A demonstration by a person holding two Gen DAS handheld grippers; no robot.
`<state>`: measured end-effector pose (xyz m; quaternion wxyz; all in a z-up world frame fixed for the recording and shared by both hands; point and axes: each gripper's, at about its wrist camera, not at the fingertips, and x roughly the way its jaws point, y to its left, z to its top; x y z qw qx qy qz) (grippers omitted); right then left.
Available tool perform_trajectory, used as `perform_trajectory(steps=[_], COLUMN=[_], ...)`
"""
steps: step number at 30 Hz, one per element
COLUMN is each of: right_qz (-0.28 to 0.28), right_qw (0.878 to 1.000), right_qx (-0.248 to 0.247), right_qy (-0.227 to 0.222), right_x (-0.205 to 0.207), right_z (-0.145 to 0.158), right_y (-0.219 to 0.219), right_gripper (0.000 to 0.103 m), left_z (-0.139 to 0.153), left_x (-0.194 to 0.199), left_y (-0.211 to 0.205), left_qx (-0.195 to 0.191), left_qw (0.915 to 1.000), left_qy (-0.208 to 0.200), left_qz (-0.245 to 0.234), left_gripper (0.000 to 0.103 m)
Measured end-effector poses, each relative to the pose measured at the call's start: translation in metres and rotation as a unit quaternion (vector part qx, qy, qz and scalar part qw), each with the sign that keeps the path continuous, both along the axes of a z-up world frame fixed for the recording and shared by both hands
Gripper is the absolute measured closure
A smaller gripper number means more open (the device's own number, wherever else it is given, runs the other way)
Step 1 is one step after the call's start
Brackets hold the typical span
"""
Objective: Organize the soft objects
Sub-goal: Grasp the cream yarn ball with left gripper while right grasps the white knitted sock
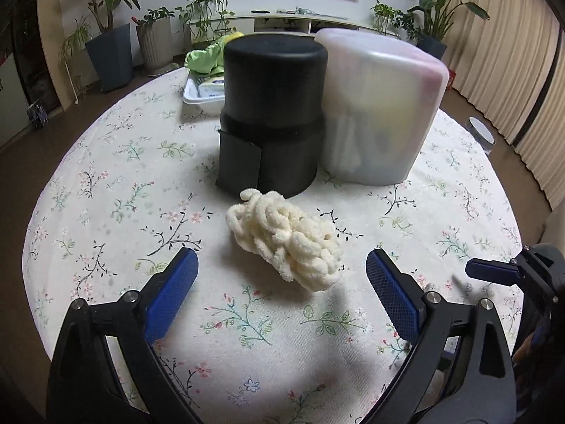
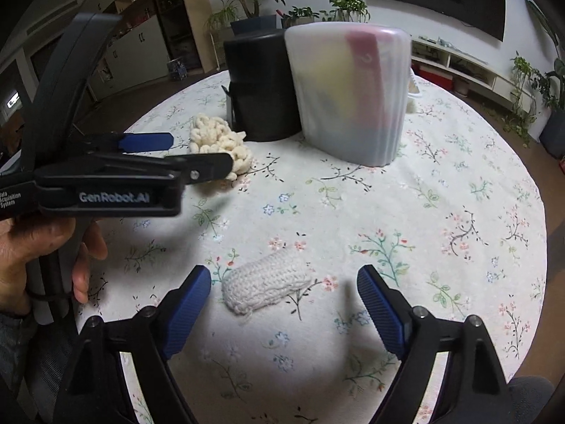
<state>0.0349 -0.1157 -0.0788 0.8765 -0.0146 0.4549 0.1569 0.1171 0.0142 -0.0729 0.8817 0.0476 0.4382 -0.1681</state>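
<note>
**Two soft bundles, one ahead of each open gripper**

The cream chunky-yarn bundle [image 1: 286, 238] lies on the floral tablecloth [image 1: 106, 183], just in front of the black cylindrical container [image 1: 272, 113] and seemingly a little short of touching it. Its long axis runs diagonally, from far-left near the container to near-right toward the camera. It sits ahead of the left gripper [image 1: 282, 282], roughly centred between the two blue pads, whose jaws stand wide apart with nothing held. The near end of the bundle reaches closer to the right-hand pad [image 1: 392, 300] than the left-hand one, so a straight closure would probably meet the yarn at an angle; turning the wrist to square the pads across the bundle's short side looks like the thing the next move depends on

A second soft piece, a small pale crocheted pouch [image 2: 265, 282], lies near the table's front edge. It is just ahead of the right gripper [image 2: 284, 300], nearer its left pad [image 2: 187, 311], long axis again slanted. Those jaws are also spread wide and empty

Each hand is therefore nearer its own item. Beside the black container stands a translucent white bin [image 1: 381, 106] with coloured shapes dimly visible inside; behind, a white tray [image 1: 201, 95] holds green cloth
</note>
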Motion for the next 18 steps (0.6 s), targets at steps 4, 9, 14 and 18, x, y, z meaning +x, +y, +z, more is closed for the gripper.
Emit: perform_trajectory(steps=[4, 9, 14, 18], right_qz=[0.0, -0.006, -0.01, -0.003], right_qw=[1.0, 1.0, 1.0, 1.0], right_qx=[0.001, -0.007, -0.009, -0.013], right_qy=[0.008, 0.005, 0.003, 0.002], right_x=[0.003, 0.006, 0.009, 0.009], right_z=[-0.007, -0.012, -0.01, -0.009], right_y=[0.006, 0.009, 0.008, 0.01], right_gripper=[0.017, 0.023, 0.037, 0.045], left_z=[0.001, -0.008, -0.013, -0.019], left_x=[0.006, 0.012, 0.016, 0.019], left_y=[0.005, -0.001, -0.004, -0.007], left_qx=[-0.008, 0.004, 0.01, 0.008], left_qw=[0.9997, 0.9997, 0.9995, 0.9993], left_qy=[-0.003, 0.009, 0.016, 0.034], left_qz=[0.021, 0.023, 0.026, 0.015], left_gripper=[0.006, 0.006, 0.018, 0.041])
